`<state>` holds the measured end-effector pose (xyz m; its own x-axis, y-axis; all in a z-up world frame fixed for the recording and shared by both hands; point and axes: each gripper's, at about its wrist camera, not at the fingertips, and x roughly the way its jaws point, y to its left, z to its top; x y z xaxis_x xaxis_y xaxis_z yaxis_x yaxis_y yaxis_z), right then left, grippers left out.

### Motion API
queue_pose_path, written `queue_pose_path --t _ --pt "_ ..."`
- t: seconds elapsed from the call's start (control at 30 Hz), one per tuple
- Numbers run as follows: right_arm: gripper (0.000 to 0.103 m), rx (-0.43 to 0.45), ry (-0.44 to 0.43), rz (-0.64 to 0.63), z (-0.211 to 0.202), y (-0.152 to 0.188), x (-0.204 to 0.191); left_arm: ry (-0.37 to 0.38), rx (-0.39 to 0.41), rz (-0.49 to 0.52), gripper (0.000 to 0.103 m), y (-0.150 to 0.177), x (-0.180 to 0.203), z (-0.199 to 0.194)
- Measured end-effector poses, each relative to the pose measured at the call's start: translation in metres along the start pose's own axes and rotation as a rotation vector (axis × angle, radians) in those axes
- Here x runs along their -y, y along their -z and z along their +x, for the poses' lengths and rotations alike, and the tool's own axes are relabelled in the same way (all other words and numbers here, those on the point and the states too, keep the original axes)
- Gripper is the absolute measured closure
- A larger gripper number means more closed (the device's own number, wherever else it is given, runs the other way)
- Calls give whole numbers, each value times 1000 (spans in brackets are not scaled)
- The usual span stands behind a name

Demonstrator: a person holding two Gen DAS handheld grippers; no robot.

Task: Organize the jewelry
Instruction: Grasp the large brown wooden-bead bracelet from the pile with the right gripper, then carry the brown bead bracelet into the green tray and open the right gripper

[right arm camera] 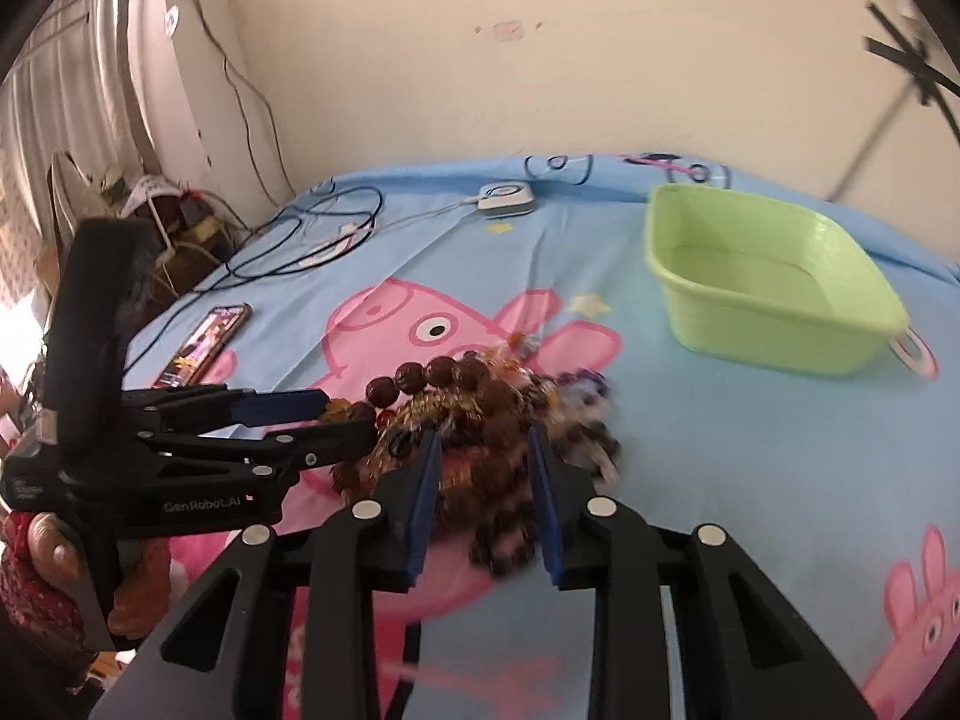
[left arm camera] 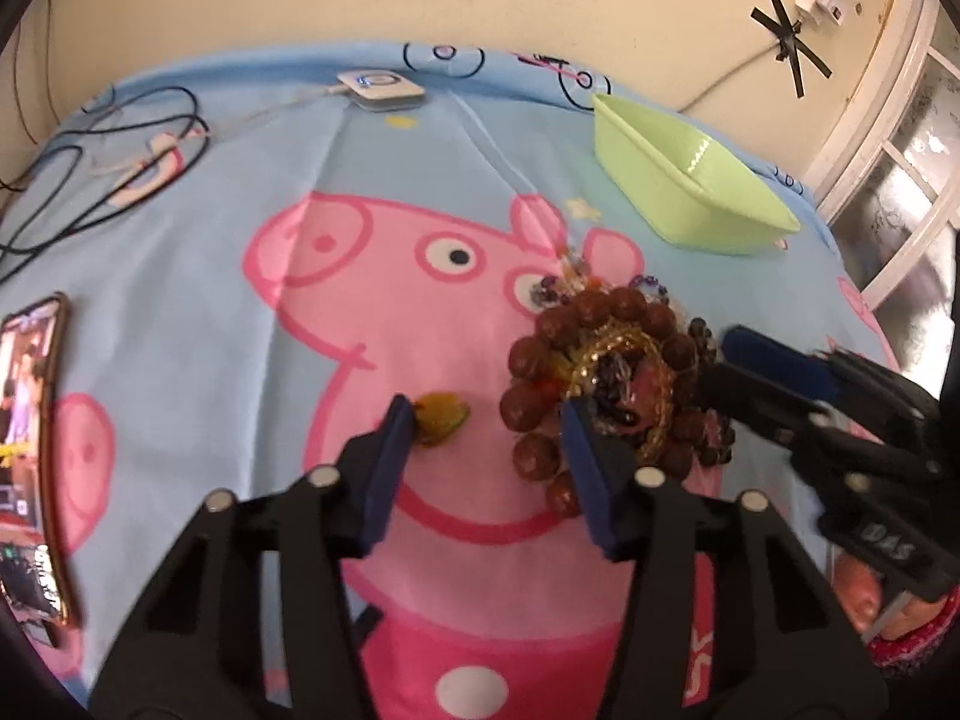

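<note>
A heap of jewelry (left arm camera: 606, 384) lies on the blue cartoon-pig sheet: a brown bead bracelet, gold chain and dark bead strands. It also shows in the right wrist view (right arm camera: 480, 420). A small yellow-green piece (left arm camera: 441, 417) lies apart, just left of the heap. My left gripper (left arm camera: 489, 426) is open; its left finger touches the yellow piece and its right finger rests at the heap's near edge. My right gripper (right arm camera: 483, 456) is open, its fingers straddling the near part of the heap. A light green tub (right arm camera: 774, 294) stands empty at the back right, also visible in the left wrist view (left arm camera: 684, 180).
A phone (left arm camera: 30, 456) lies at the left edge of the bed. Black cables (left arm camera: 108, 168) and a white charger puck (left arm camera: 381, 90) lie at the back left. A wall runs behind the bed; a window frame (left arm camera: 888, 138) is on the right.
</note>
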<state>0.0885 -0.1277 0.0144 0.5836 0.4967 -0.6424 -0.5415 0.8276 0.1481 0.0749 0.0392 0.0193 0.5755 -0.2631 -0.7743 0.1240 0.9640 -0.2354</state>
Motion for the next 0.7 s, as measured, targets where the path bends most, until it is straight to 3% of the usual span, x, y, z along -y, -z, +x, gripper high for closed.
queue_pose_path --t 0.03,0.13,0.2,0.33,0.37,0.63,0.67,0.7 --pt "103 -14 -1 -2 6 -1 1 7 1 -5 62 1 -2 0" --pt "103 -45 -41 19 17 0 6 40 -4 -5 84 1 -3 0" --pt "103 -26 -58 20 12 2 6 62 -5 5 89 -1 0 -2" --pt "103 48 -98 27 -10 -4 6 73 23 26 90 -4 11 -17" --pt "103 72 -106 28 -17 -6 6 80 35 31 95 -6 14 -20" --pt "103 191 -182 108 -57 -37 32 84 152 125 96 -40 52 -44" --pt "103 196 -191 119 -61 -41 36 74 171 130 95 -44 54 -45" --pt "103 206 -193 123 -65 -46 40 69 185 134 88 -48 56 -46"
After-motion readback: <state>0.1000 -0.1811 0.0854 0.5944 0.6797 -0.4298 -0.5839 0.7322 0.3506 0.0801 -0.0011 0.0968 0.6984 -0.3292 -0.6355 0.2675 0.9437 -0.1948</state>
